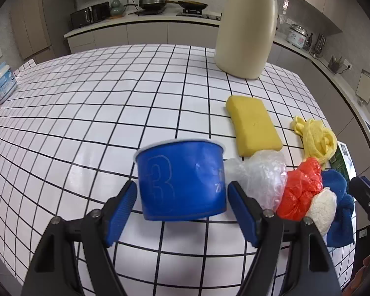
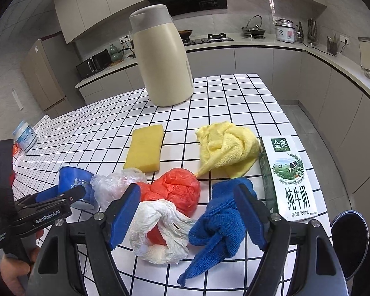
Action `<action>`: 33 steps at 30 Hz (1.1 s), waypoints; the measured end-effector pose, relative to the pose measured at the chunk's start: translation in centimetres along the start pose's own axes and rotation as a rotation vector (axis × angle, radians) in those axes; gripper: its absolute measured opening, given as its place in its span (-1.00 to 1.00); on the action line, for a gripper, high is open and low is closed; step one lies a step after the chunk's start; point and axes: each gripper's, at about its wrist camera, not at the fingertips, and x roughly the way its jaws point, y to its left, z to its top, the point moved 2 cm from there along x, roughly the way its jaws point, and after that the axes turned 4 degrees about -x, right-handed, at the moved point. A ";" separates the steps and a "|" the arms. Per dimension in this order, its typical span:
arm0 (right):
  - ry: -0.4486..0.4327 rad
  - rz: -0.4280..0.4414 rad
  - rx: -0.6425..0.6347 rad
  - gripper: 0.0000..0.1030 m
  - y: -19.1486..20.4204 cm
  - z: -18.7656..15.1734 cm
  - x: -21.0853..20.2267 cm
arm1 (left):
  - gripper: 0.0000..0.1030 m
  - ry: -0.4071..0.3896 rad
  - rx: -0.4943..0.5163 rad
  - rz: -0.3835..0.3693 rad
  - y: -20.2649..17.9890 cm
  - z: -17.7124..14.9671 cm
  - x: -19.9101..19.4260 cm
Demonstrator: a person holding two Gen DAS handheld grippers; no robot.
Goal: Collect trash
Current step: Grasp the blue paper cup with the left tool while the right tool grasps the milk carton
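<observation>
blue round paper cup (image 1: 182, 182) sits between my left gripper (image 1: 182, 198)'s wide pads, unpinched; next i squeeze, while my right gripper (image 2: 187, 212) hangs wide over the white crumpled tissue (image 2: 160, 231) at six o'clock.

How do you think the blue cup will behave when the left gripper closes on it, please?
The blue cup looks like thin, empty packaging, so it is probably light and may dent under a firm squeeze. Its glossy, tapered wall could slip upward between the pads. The left gripper is open around it, so a push might tip it.
</observation>
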 end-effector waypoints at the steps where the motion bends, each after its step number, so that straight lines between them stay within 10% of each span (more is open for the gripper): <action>1: 0.000 -0.004 0.000 0.55 0.0 -0.1 0.0 | 0.50 0.007 0.002 0.000 0.0 0.0 0.3; 33: 0.013 -0.169 0.096 0.55 -9.4 -1.3 0.9 | 0.46 -0.101 0.014 -0.190 -6.4 -0.5 -3.0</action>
